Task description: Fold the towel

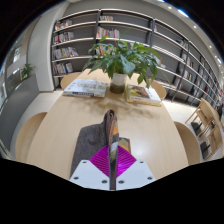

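Right now the gripper [112, 165] is sitting low over a wooden table [70, 125], its two fingers closing nearly together on a thin upright fold of grey fabric, the towel [110, 132]. Magenta pads [101, 159] are showing on the inner faces, pressing against the fabric from both sides, so the fingers are clamping the towel rather than standing apart. Fabric is rising out from between the fingertips as a narrow vertical ridge, grey on one side and brownish-orange along the other edge, and it is running forward just ahead of the fingers. Whether the rest of the towel is lying on the table or hanging is hard to tell; only this pinched strip is showing.

Beyond the towel, the table is stretching away, light wood with a rounded outline. At its far end a potted plant [121, 58] with broad green leaves is standing in a pale pot. An open book [87, 87] is lying just beside the pot on one side, and another book [142, 94] is lying on the other side. Wooden chairs [205, 122] are standing around the table. Behind everything, long bookshelves [150, 35] filled with books are lining the back wall, and a second small plant [22, 72] is sitting off near the window side.
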